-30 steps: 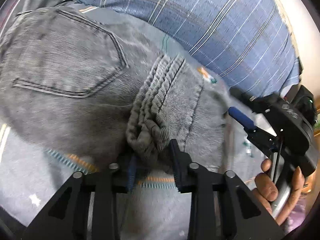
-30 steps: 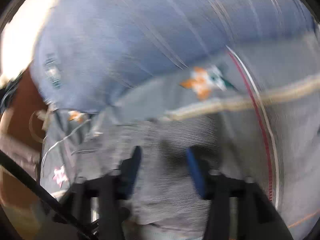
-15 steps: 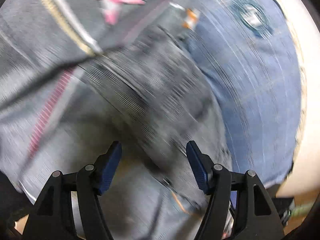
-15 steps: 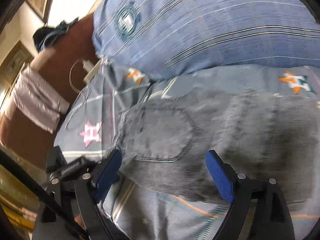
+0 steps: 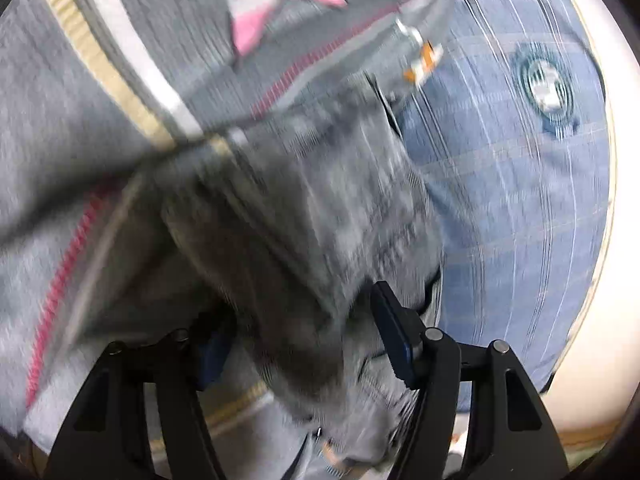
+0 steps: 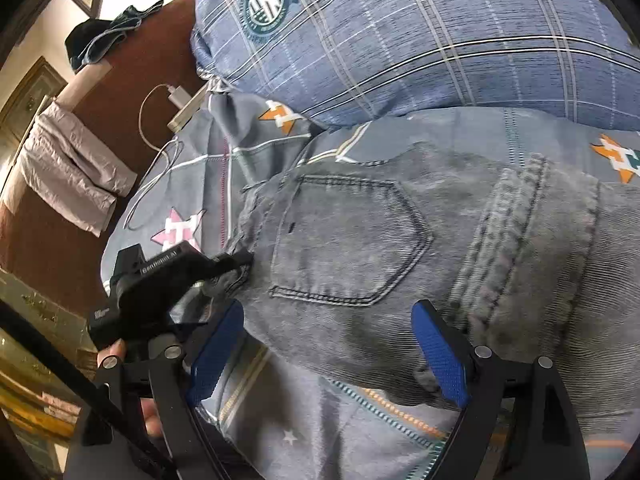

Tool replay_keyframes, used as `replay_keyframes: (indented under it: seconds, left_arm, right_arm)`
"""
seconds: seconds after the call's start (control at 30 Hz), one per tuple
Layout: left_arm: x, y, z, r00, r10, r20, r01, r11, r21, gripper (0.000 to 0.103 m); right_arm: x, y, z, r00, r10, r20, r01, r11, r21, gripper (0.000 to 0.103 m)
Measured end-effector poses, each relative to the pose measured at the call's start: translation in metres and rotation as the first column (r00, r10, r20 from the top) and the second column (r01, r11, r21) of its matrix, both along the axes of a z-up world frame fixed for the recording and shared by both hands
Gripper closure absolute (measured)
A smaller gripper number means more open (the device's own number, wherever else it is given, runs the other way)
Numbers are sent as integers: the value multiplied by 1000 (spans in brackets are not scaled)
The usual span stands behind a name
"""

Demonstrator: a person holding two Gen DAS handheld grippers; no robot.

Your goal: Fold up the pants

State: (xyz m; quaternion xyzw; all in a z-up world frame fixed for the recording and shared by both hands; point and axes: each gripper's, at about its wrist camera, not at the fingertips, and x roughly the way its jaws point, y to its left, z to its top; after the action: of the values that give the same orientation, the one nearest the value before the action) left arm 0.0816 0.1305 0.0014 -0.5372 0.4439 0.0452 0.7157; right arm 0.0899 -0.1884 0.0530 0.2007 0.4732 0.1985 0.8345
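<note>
The grey denim pants (image 6: 400, 248) lie folded on the bed, back pocket facing up, hems stacked at the right. My right gripper (image 6: 328, 352) is open and empty, just above the near edge of the pants. My left gripper (image 5: 304, 344) is open at the left end of the pants (image 5: 304, 240), its jaws either side of a fold of denim; that view is blurred. It also shows in the right wrist view (image 6: 224, 276) at the waist edge.
The pants rest on a grey patterned bedsheet (image 6: 192, 184). A blue plaid pillow (image 6: 400, 40) lies behind them. A white charger and cable (image 6: 176, 100) lie at the bed's far left edge by a brown headboard (image 6: 120, 92).
My left gripper let go of the hems, opened and swung to the left end of the pants. My right gripper opened wide and drew back from the cloth.
</note>
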Motion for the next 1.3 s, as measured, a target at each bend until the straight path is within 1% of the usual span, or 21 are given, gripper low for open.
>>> replay_keyframes:
  seconds: [0.1,0.17,0.23,0.27,0.3,0.33,0.37,0.43,0.47,0.53,0.57,0.63,0.67,0.73,0.8,0.87,1.0,1.07,1.13,1.23,1.3]
  left_arm:
    - [7,2,-1,999,31,-10,-31,999,33,62]
    - [8,-8,8,1000,13,-9,-12,994,111,84]
    - [2,-22,32,999,-14,34,5,969,248,90]
    - [0,-29,43,997,-31,64,9,951,309,90]
    - [-2,-41,60,993,-61,104,16,921,390,90]
    - [-2,-51,71,988,-90,129,25,897,441,90]
    - [-1,-63,84,980,-128,149,38,868,495,90]
    - [0,-88,107,964,-204,169,63,797,601,90]
    - [-2,-103,119,950,-255,183,80,761,644,90]
    - [-6,-126,134,916,-338,217,95,708,700,91]
    - [-12,-146,145,882,-404,243,102,667,738,91]
    - [-28,-177,156,821,-506,266,120,608,785,91]
    - [-28,-191,160,795,-546,266,138,589,796,91]
    - [-33,-225,164,730,-635,255,187,544,818,91]
    - [-37,-253,161,680,-697,227,233,499,835,91]
    - [-40,-277,153,639,-744,194,287,465,838,92]
    - [-41,-321,128,577,-811,96,397,381,835,92]
    - [-44,-336,119,553,-831,64,415,341,844,92]
    - [-45,-348,108,540,-841,31,430,308,849,92]
    - [-46,-355,99,528,-849,8,429,275,861,92]
    - [-48,-358,99,525,-851,-1,422,259,869,92]
  right_arm:
    - [-1,-11,2,1000,-28,-3,28,1000,-7,17]
    - [0,-20,3,999,-48,-15,48,999,12,18]
    - [-2,-29,9,998,-60,-12,61,998,33,18]
    - [-3,-34,12,997,-72,-7,72,997,35,18]
    - [-5,-40,16,997,-82,-3,82,996,43,17]
    - [-6,-45,19,996,-86,-3,86,995,53,17]
    - [-6,-51,21,996,-92,-7,92,994,64,17]
    - [-7,-65,25,993,-115,-19,116,989,91,17]
    - [-6,-74,27,991,-128,-24,130,986,105,17]
    - [-7,-94,31,987,-157,-34,160,975,154,16]
    - [-6,-106,33,985,-168,-41,173,968,182,16]
    - [-5,-123,35,982,-180,-52,187,955,229,16]
    - [-6,-132,37,981,-184,-57,193,947,255,16]
    - [-7,-148,37,979,-190,-67,202,931,303,16]
    - [-8,-159,35,979,-188,-79,204,918,339,16]
    - [-13,-172,33,977,-196,-82,213,910,357,16]
    - [-20,-204,15,965,-239,-109,262,878,401,16]
    - [-17,-216,6,958,-256,-131,287,867,406,16]
    - [-15,-226,-4,948,-280,-154,319,852,414,15]
    - [-8,-223,-15,945,-275,-178,326,843,427,15]
    - [-6,-214,-12,953,-252,-166,300,852,429,15]
